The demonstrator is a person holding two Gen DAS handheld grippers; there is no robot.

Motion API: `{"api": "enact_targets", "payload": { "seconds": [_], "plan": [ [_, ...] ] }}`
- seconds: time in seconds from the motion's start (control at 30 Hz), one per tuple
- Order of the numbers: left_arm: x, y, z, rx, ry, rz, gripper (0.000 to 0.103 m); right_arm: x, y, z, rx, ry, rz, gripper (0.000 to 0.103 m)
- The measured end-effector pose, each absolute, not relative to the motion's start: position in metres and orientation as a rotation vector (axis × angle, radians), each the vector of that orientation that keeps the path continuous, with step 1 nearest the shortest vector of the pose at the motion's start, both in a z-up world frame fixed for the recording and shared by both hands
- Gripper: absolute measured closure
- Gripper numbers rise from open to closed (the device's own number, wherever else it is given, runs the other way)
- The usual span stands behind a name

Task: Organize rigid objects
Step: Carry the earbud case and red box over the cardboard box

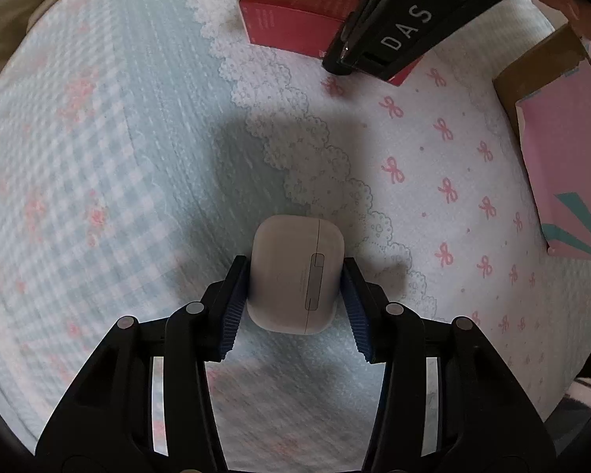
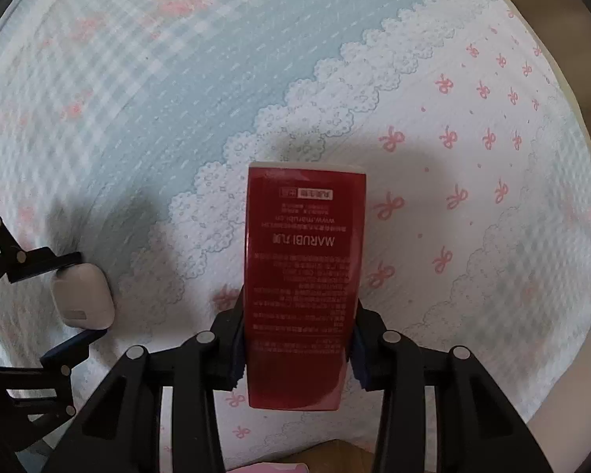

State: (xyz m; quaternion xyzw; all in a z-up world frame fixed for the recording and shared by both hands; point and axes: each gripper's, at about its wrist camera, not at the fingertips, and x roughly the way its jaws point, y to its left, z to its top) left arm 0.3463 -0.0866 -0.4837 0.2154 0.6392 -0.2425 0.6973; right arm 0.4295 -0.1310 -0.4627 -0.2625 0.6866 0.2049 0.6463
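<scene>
My left gripper (image 1: 295, 272) is shut on a white earbud case (image 1: 295, 272), held just over the bedspread; the case also shows in the right wrist view (image 2: 82, 295) between the left gripper's fingers (image 2: 65, 260). My right gripper (image 2: 297, 315) is shut on a red rectangular box (image 2: 303, 276) with white print, held lengthwise between the pads. In the left wrist view the red box (image 1: 291, 8) lies at the top, with the right gripper's black body (image 1: 406, 27) over its right end.
A bedspread (image 1: 138, 157) with blue gingham, white lace and pink bows covers the surface. An open cardboard box with a pink and teal lining (image 1: 563, 149) stands at the right edge of the left wrist view. Its corner shows at the bottom of the right wrist view (image 2: 335, 449).
</scene>
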Motion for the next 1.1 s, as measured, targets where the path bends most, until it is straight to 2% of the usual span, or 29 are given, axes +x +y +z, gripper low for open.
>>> {"api": "enact_targets", "payload": {
  "seconds": [0.33,0.63,0.87,1.1],
  "plan": [
    [0.358,-0.060,-0.476,0.432,1.424,-0.552,0.060,0.430,-0.118,-0.469,-0.587,1.579,0.453,0.065],
    [0.368,-0.036,-0.437,0.389,1.393,-0.535,0.060,0.423,-0.134,-0.447,-0.475,1.591,0.437,0.065],
    [0.375,-0.028,-0.387,0.368,1.360,-0.529,0.060,0.412,-0.147,-0.395,-0.376,1.541,0.441,0.065],
    [0.350,-0.053,-0.306,0.361,1.280,-0.545,0.060,0.393,-0.198,-0.324,-0.209,1.475,0.422,0.065]
  ]
}}
